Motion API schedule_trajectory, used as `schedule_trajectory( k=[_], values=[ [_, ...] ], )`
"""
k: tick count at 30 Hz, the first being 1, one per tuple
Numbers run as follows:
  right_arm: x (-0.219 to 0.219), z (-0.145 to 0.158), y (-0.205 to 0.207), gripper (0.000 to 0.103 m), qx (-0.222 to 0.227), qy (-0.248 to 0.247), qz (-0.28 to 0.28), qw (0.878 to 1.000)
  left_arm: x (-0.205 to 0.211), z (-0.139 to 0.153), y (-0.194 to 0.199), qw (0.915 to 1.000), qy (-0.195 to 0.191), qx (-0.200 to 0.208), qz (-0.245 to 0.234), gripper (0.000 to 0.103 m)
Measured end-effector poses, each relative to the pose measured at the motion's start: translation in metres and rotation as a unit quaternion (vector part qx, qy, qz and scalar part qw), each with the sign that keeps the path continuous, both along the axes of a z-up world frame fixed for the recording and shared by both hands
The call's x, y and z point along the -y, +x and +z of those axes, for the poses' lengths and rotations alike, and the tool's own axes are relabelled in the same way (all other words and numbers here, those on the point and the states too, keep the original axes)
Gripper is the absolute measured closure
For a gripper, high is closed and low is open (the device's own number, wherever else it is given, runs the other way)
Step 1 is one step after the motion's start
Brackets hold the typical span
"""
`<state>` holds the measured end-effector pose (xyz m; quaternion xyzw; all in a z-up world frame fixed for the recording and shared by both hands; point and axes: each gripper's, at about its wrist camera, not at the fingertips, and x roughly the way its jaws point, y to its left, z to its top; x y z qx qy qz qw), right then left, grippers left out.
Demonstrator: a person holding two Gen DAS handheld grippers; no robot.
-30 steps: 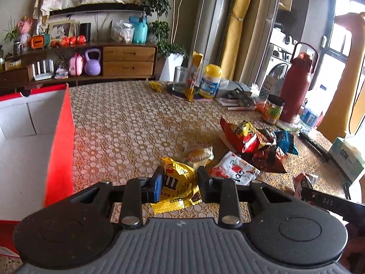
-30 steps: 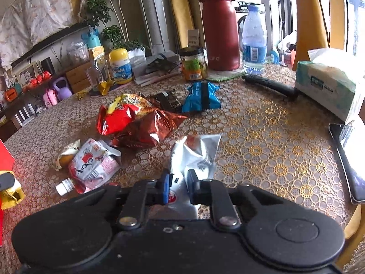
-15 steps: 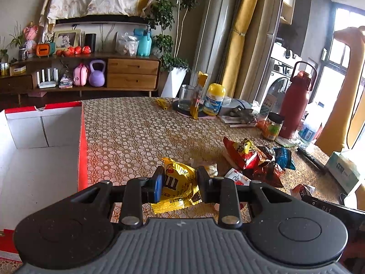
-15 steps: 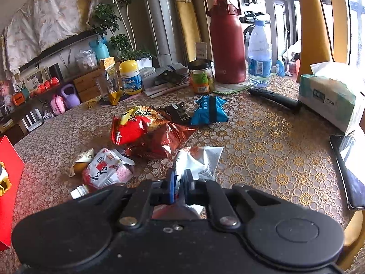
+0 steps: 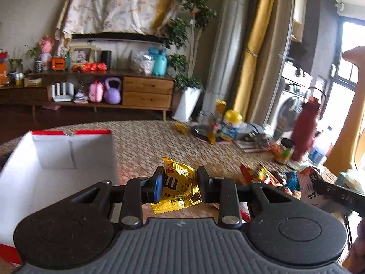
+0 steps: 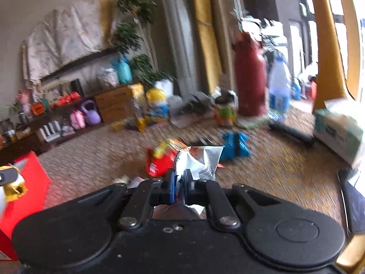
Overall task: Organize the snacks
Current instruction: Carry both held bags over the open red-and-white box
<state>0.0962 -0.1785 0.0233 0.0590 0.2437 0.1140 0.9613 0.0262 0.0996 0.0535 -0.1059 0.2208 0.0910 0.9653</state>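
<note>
My left gripper (image 5: 180,178) is shut on a yellow M&M's bag (image 5: 178,185) and holds it above the table, just right of the red box with white inside (image 5: 57,159). My right gripper (image 6: 179,181) is shut on a silver-white snack bag (image 6: 200,159), lifted off the table. That bag also shows at the right edge of the left wrist view (image 5: 310,189). A red chip bag (image 6: 159,159) and a blue snack bag (image 6: 235,146) lie on the table beyond. The red box shows at the left of the right wrist view (image 6: 29,187).
At the table's far side stand a red thermos (image 6: 249,77), a water bottle (image 6: 279,89), a yellow-lidded tub (image 6: 157,105) and a small jar (image 5: 284,150). A tissue box (image 6: 340,130) and a phone (image 6: 353,203) sit at the right edge.
Both grippers have risen and swung left toward the box. The right gripper closed on the silver-white bag and lifted it. The left still holds the yellow bag.
</note>
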Motion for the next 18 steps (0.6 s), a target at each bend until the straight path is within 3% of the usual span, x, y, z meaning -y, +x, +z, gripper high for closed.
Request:
schedule_trajectory(
  k=[9, 18],
  values=[
    [-0.064, 0.035, 0.003, 0.097, 0.035, 0.009, 0.102, 0.994, -0.051, 0.015, -0.022, 0.9977, 0.014, 0.008, 0.066, 0.073],
    [-0.142, 0.053, 0.003, 0.097, 0.040, 0.020, 0.206, 0.978, -0.096, 0.015, -0.046, 0.9921, 0.022, -0.004, 0.124, 0.073]
  ],
)
